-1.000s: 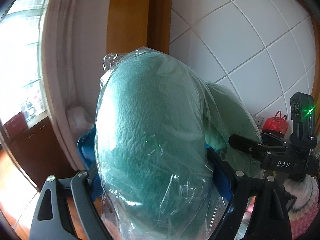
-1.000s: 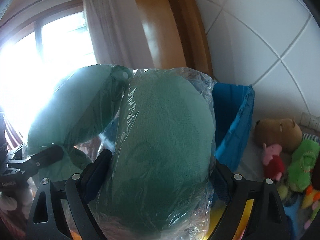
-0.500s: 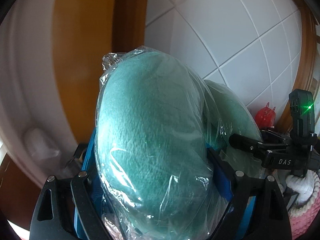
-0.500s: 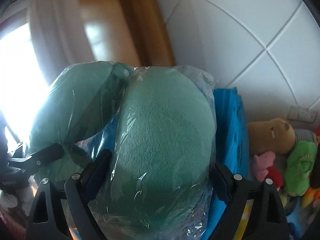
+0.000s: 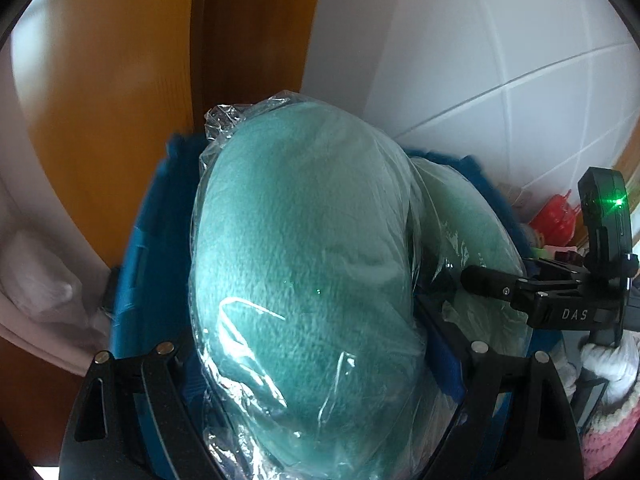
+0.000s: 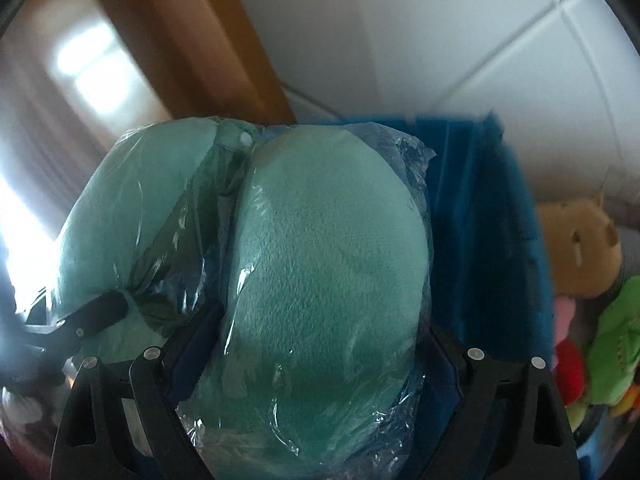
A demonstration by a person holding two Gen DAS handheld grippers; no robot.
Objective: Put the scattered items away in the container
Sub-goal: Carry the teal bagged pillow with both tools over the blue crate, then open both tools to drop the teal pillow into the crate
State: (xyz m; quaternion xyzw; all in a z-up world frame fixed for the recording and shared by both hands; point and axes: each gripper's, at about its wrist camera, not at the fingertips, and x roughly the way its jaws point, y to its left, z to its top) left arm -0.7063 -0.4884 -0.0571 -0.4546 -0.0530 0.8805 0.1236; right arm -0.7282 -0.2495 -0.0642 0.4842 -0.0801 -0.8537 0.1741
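A teal U-shaped neck pillow in clear plastic wrap fills both views. My left gripper (image 5: 308, 340) is shut on one arm of the pillow (image 5: 304, 280). My right gripper (image 6: 320, 328) is shut on the other arm of the pillow (image 6: 328, 272). In the left wrist view the right gripper's near finger (image 5: 488, 282) presses the second arm. In the right wrist view the left gripper's finger (image 6: 100, 312) shows on the far arm. The blue fabric bin (image 5: 136, 264) lies right under and behind the pillow, and its far wall (image 6: 488, 220) rises past it. The bin's inside is hidden.
A wooden door frame (image 5: 168, 80) and a white tiled wall (image 5: 500, 60) stand close behind the bin. A white curtain (image 5: 40, 288) hangs at the left. Plush toys lie right of the bin: a brown bear (image 6: 576, 240) and a green one (image 6: 616, 340). A pink knitted item (image 5: 608, 432) sits lower right.
Both grippers swung with the pillow away from the bright window toward the tiled wall and tipped downward. The blue bin has come in under the pillow. Neither grip has changed.
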